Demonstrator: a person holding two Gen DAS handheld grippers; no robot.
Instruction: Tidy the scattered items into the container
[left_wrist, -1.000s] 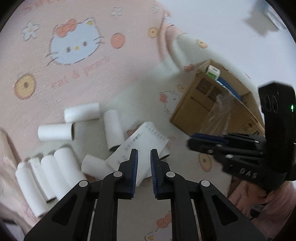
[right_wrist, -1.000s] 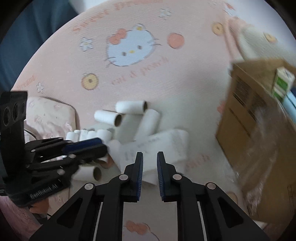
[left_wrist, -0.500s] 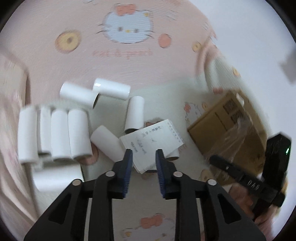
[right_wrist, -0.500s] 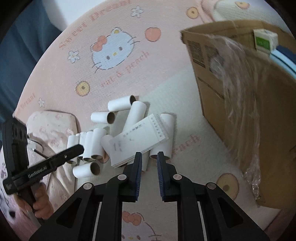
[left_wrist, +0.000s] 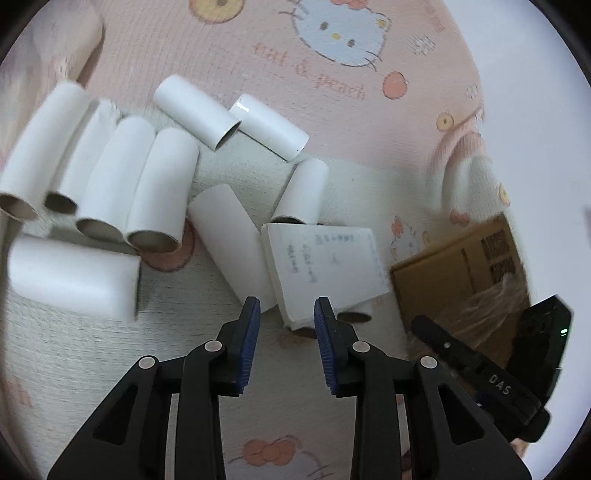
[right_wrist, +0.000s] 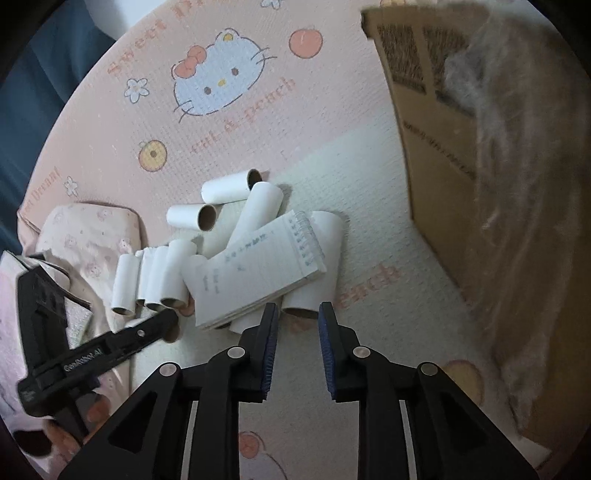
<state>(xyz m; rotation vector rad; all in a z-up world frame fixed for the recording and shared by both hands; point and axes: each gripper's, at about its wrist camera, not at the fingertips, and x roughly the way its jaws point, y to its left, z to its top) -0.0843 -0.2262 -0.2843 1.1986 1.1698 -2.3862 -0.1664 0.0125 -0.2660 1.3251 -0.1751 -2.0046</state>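
Several white cardboard tubes (left_wrist: 159, 188) lie in a loose pile on a pink Hello Kitty blanket, with a white spiral notepad (left_wrist: 321, 266) resting on some of them. My left gripper (left_wrist: 287, 314) is open and empty, just short of the notepad's near edge. My right gripper (right_wrist: 297, 317) is open and empty, just short of the notepad (right_wrist: 258, 269) and the tube (right_wrist: 314, 258) under it. The brown cardboard box (right_wrist: 436, 155) stands to the right, draped with clear plastic film. It also shows in the left wrist view (left_wrist: 465, 266).
A small pink pillow (right_wrist: 88, 236) lies left of the tubes. The blanket (right_wrist: 332, 406) spreads around the pile. A dark blue surface (right_wrist: 33, 74) lies beyond the blanket's left edge.
Both grippers have opened from nearly shut and moved closer to the pile. The left one swung left over the tubes; the right one drew in toward the notepad.
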